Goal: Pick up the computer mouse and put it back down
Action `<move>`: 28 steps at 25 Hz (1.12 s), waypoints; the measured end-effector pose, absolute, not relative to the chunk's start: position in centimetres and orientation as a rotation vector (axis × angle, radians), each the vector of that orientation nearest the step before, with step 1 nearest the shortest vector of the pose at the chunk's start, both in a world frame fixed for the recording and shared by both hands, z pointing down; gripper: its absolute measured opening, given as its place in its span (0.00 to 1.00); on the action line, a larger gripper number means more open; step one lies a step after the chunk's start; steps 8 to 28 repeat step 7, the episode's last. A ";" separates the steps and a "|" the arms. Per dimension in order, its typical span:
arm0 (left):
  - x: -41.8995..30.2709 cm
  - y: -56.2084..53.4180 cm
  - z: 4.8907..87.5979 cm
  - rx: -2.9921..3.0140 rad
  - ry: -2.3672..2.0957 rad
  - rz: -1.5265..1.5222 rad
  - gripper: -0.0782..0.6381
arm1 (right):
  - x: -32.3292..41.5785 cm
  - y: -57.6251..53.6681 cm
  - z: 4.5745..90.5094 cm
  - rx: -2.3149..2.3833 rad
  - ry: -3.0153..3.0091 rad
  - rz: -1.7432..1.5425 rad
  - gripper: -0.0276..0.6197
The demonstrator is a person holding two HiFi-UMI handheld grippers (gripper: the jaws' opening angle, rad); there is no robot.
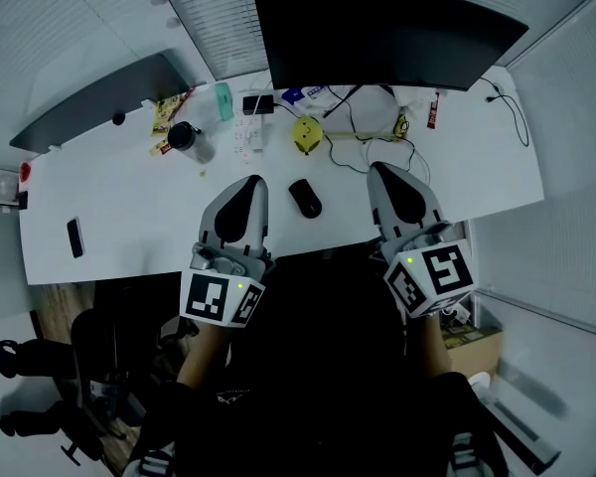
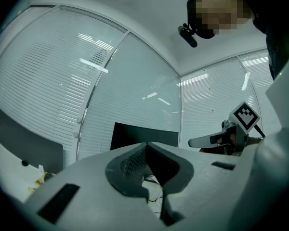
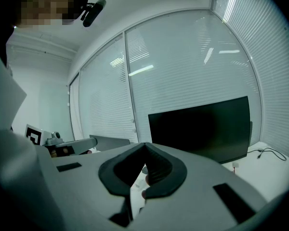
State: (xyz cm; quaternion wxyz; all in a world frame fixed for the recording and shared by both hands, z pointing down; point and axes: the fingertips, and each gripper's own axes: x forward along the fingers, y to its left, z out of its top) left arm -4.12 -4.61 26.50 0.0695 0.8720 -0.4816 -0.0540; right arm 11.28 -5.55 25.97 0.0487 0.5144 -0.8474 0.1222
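Observation:
A black computer mouse [image 1: 304, 198] lies on the white desk [image 1: 129, 217], a little back from the front edge. My left gripper [image 1: 253, 181] hovers just left of it and my right gripper [image 1: 379, 169] just right of it; neither touches it. Both point level across the desk toward the dark monitor [image 1: 377, 28]. In the left gripper view the jaws meet at their tips [image 2: 145, 145], with nothing between them. The right gripper view shows the same, its jaws closed at the tips [image 3: 144, 146] and empty. The mouse is hidden in both gripper views.
Behind the mouse lie a yellow object [image 1: 307, 133], a white power strip [image 1: 250, 132], a dark cup [image 1: 184, 135] and loose cables [image 1: 377, 147]. A black phone [image 1: 74, 237] sits at the desk's left. A second dark screen [image 1: 99, 97] stands at far left.

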 end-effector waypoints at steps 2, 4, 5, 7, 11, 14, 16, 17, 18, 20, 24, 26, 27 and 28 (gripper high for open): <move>-4.1 -4.6 26.7 2.621 -1.446 -0.158 0.12 | 11.4 -5.6 26.2 1.571 -2.574 0.380 0.04; -4.0 -4.6 26.8 2.620 -1.441 -0.158 0.12 | 11.4 -5.6 26.3 1.568 -2.573 0.382 0.04; -3.9 -4.7 26.8 2.619 -1.440 -0.157 0.12 | 11.3 -5.7 26.3 1.565 -2.575 0.381 0.04; -3.9 -4.6 27.0 2.618 -1.439 -0.153 0.12 | 11.2 -5.7 26.3 1.557 -2.580 0.378 0.04; -3.9 -4.6 27.0 2.618 -1.439 -0.153 0.12 | 11.2 -5.7 26.3 1.557 -2.580 0.378 0.04; -3.9 -4.6 27.0 2.618 -1.439 -0.153 0.12 | 11.2 -5.7 26.3 1.557 -2.580 0.378 0.04; -3.9 -4.6 27.0 2.618 -1.439 -0.153 0.12 | 11.2 -5.7 26.3 1.557 -2.580 0.378 0.04; -3.9 -4.6 27.0 2.618 -1.439 -0.153 0.12 | 11.2 -5.7 26.3 1.557 -2.580 0.378 0.04; -3.9 -4.6 27.0 2.618 -1.439 -0.153 0.12 | 11.2 -5.7 26.3 1.557 -2.580 0.378 0.04; -3.9 -4.6 27.0 2.618 -1.439 -0.153 0.12 | 11.2 -5.7 26.3 1.557 -2.580 0.378 0.04; -3.9 -4.6 27.0 2.618 -1.439 -0.153 0.12 | 11.2 -5.7 26.3 1.557 -2.580 0.378 0.04; -3.9 -4.6 27.0 2.618 -1.439 -0.153 0.12 | 11.2 -5.7 26.3 1.557 -2.580 0.378 0.04; -3.9 -4.6 27.0 2.618 -1.439 -0.153 0.12 | 11.2 -5.7 26.3 1.557 -2.580 0.378 0.04; -3.9 -4.6 27.0 2.618 -1.439 -0.153 0.12 | 11.2 -5.7 26.3 1.557 -2.580 0.378 0.04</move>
